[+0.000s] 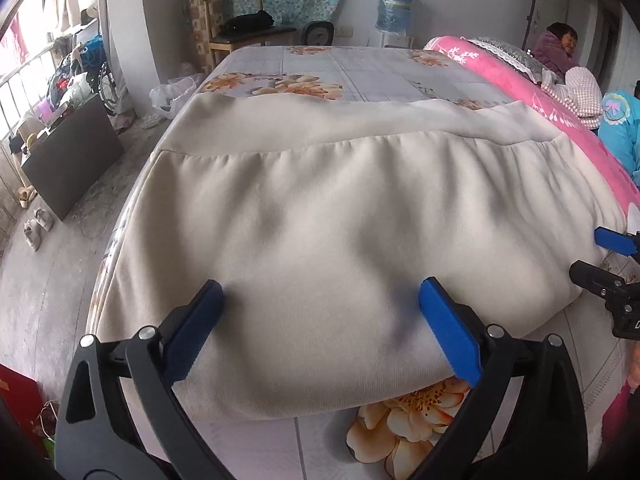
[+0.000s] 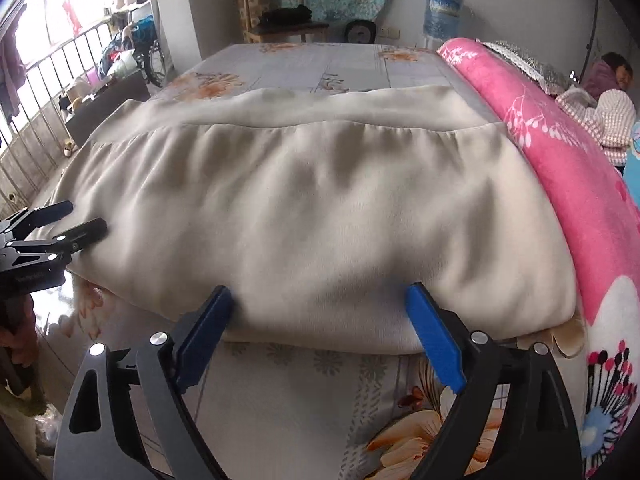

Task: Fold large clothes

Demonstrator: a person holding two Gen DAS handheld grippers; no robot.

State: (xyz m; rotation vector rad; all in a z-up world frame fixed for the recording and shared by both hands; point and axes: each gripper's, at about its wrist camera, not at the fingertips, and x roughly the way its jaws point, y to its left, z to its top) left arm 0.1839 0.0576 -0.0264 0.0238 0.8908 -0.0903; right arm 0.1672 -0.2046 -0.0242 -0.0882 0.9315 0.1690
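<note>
A large cream garment (image 1: 340, 208) lies folded flat on the floral bed sheet (image 1: 360, 68), its ribbed hem band at the far side. It also fills the right wrist view (image 2: 320, 200). My left gripper (image 1: 320, 300) is open, its blue fingers spread over the garment's near folded edge, holding nothing. My right gripper (image 2: 320, 304) is open at the near edge further right, empty. Each gripper shows in the other's view: the right one (image 1: 608, 256) at the right edge, the left one (image 2: 72, 220) at the left edge.
A pink blanket (image 2: 560, 152) is heaped along the bed's right side. A person (image 1: 560, 48) sits beyond it. A dark low table (image 1: 72, 160) and shoes stand on the floor to the left. A wooden chair (image 1: 240, 28) and water bottle (image 1: 394, 6) stand behind the bed.
</note>
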